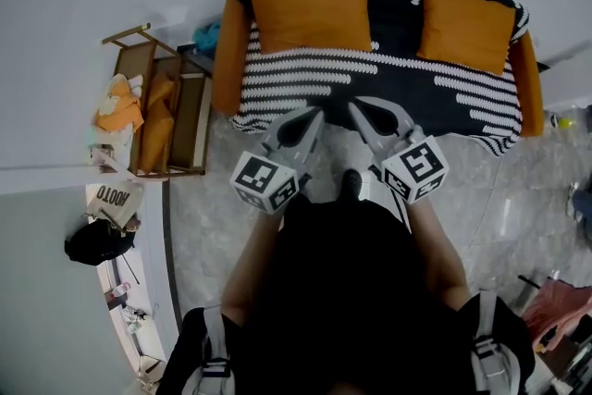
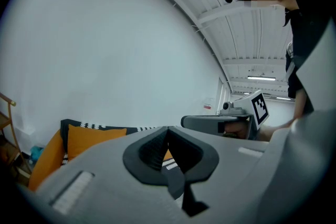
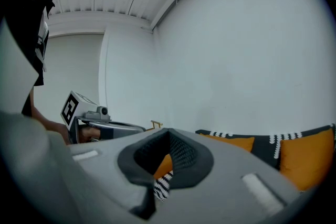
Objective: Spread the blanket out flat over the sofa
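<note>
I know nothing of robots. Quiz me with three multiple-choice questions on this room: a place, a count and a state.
1. In the head view, the rack stands: A) left of the sofa B) right of it C) on it
2. Orange cushions: A) one B) two C) four
3. The right gripper has its jaws: A) wide apart B) together, empty C) clamped on a cushion
Answers: 1 A, it stands by the sofa's left arm; 2 B, both lean on the backrest; 3 B, the tips meet with nothing between.
</note>
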